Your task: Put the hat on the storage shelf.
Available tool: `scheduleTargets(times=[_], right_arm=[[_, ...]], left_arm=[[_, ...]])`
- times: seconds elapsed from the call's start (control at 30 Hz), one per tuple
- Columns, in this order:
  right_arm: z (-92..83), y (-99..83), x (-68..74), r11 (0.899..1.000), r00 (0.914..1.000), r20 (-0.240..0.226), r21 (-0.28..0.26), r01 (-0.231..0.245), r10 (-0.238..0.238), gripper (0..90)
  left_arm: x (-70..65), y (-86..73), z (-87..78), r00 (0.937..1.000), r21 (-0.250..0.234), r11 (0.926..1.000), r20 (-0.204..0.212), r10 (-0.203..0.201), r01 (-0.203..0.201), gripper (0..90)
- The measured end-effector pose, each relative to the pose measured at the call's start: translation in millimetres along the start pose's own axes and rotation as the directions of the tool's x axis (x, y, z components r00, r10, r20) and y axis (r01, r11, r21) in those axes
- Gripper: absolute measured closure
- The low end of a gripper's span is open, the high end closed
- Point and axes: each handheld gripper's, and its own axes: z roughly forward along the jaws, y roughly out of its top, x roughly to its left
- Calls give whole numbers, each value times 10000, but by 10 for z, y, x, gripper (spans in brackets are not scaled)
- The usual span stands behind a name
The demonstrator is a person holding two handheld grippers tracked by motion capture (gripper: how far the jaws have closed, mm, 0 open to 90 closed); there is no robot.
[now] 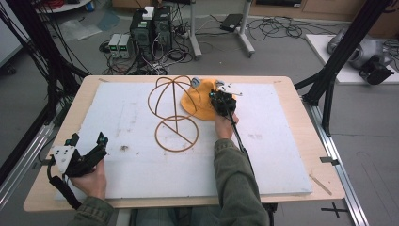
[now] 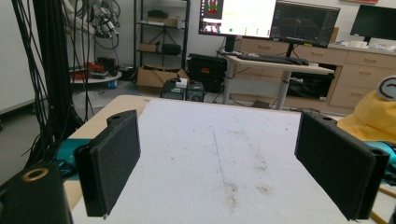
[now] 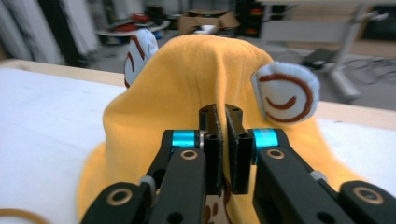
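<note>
Yellow fabric hat (image 3: 187, 88) with round white ears, just beside the bent-wood hat stand (image 1: 173, 115): our right gripper (image 3: 226, 140) has its jaws clamped on a fold. Lift gently; left gripper (image 2: 229, 163) jaws apart.

Legible text: none | monitors (image 2: 238, 17): screen content too small to read | yellow hat (image 3: 196, 93): brown curved emblems on white round patches, no lettering | labels, brands, numbers: none readable

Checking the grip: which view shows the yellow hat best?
The right gripper view: the yellow hat looms close, its fabric pinched between shut jaws. The high view shows it small beside the wire stand; the left gripper view catches an edge.
</note>
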Motion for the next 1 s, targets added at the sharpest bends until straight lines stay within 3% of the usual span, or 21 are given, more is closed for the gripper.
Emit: scheduleTargets(times=[0.03,0.27,0.47,0.7,0.83,1.0], right_arm=[[-2,5,27,9998,9997,82,-24,208,-208,889],[-19,13,32,9998,9997,133,-28,207,-206,891],[-130,31,34,9978,9986,313,-478,451,-437,890],[-383,225,-116,9915,9997,234,-1296,-79,110,890],[-555,381,-204,9891,9990,436,-1475,-1,66,890],[-858,614,-364,9772,9986,449,-2115,-163,263,890]], left_arm=[[-1,0,-1,10000,-2,10000,14,-3,3,146],[-2,2,0,10000,-31,10000,41,14,-14,146],[1,0,0,10000,13,10000,46,30,-30,146],[-18,3,-8,9999,9,10000,84,63,-63,146],[-32,6,-11,9999,17,10000,114,89,-89,146],[-63,7,-3,9997,37,9999,220,115,-116,146]])
